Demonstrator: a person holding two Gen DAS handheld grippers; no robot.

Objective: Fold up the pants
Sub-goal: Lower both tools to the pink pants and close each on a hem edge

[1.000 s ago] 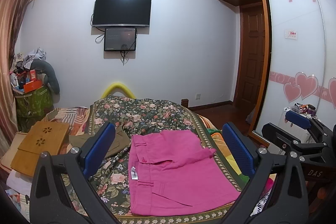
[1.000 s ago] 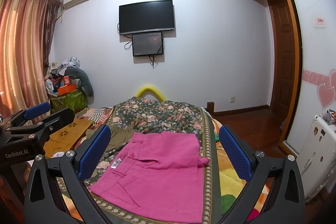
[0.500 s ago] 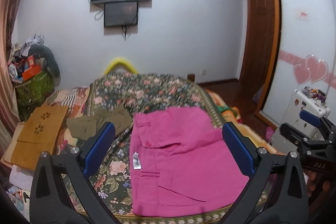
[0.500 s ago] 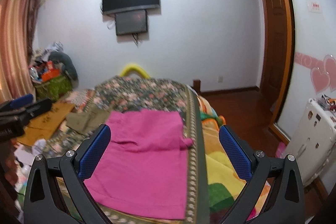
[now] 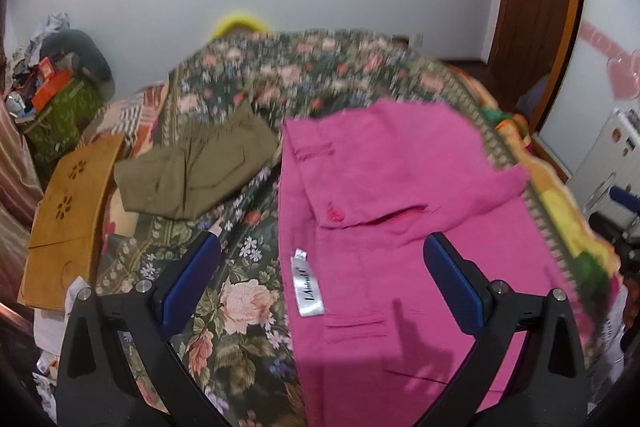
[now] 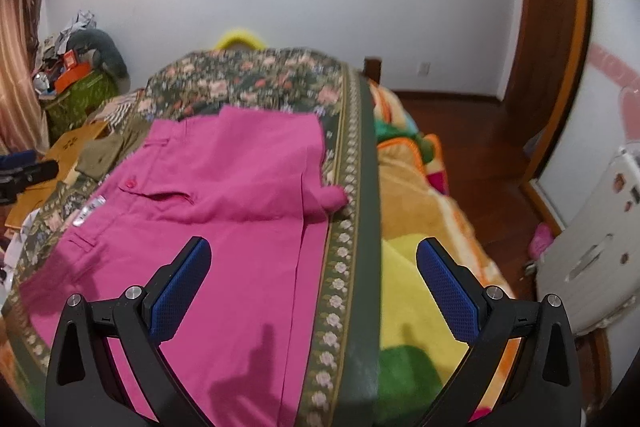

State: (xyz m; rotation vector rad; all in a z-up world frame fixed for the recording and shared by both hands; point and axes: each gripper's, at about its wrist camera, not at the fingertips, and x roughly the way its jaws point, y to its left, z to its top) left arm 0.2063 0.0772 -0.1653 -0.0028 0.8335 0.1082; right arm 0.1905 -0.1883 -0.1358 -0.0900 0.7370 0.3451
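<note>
Pink pants [image 5: 384, 211] lie flat on the floral bedspread [image 5: 248, 307], waistband along the left with a white label [image 5: 307, 287]. They also show in the right wrist view [image 6: 224, 195]. My left gripper [image 5: 320, 279] is open and empty, above the waistband and label. My right gripper [image 6: 314, 283] is open and empty, above the pants' right edge and the bedspread border [image 6: 352, 227].
Folded olive pants [image 5: 192, 171] lie left of the pink ones. A wooden lap tray [image 5: 68, 219] sits at the bed's left side. A colourful blanket [image 6: 416, 267] hangs off the right side. A white appliance [image 6: 592, 235] stands on the floor at right.
Both grippers have tilted down and moved closer over the pink pants. The wall and television have slid up out of view. Both stay open.
</note>
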